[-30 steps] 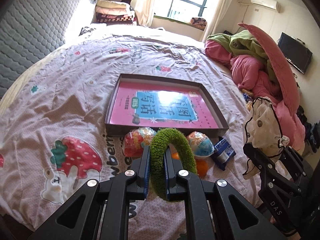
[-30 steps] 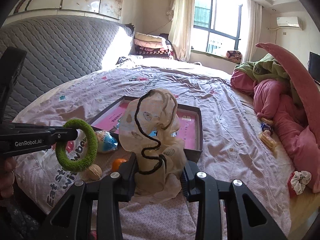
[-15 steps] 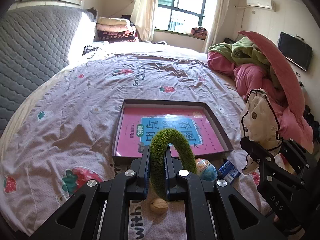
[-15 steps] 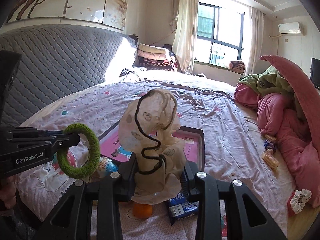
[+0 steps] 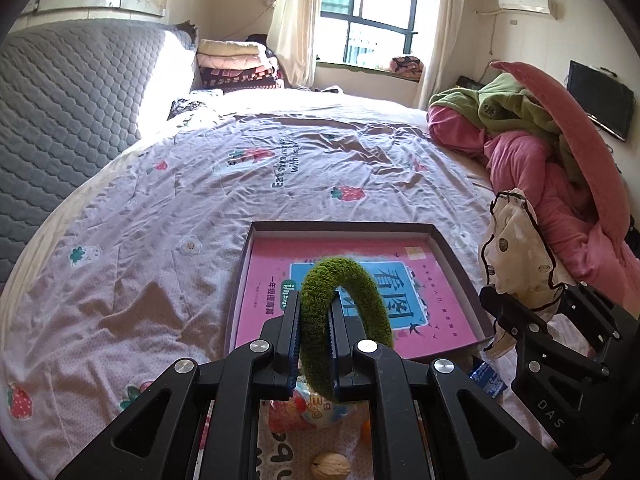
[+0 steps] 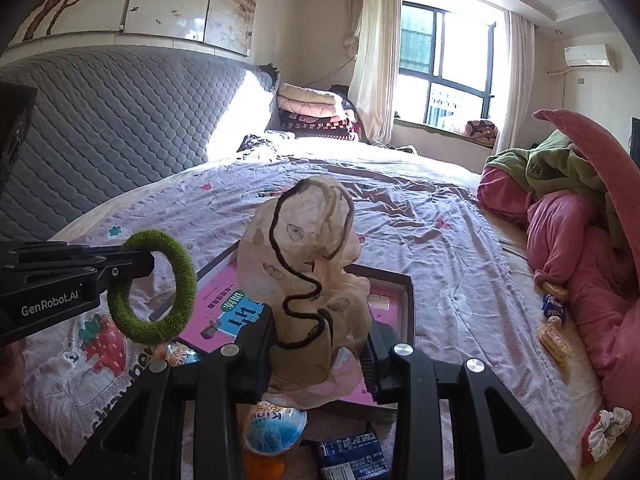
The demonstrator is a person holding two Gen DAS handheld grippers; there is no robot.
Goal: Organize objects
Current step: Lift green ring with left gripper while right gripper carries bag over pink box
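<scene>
While the left tool (image 5: 314, 344) stayed clamped on the green fuzzy ring (image 5: 344, 320), the right tool (image 6: 320, 344) gripped a cream sheer scrunchie (image 6: 308, 264). Just ahead of both lay the dark tray (image 5: 456, 256); beneath them, possibly a walnut (image 5: 331, 466).

Black angular tool (image 5: 314, 336); silver screws; white "GenRobot.AI" lettering.

A home bedroom: large bed (image 5: 280, 168), quilted headboard (image 5: 60, 112), folded blankets (image 5: 236, 64)
</scene>
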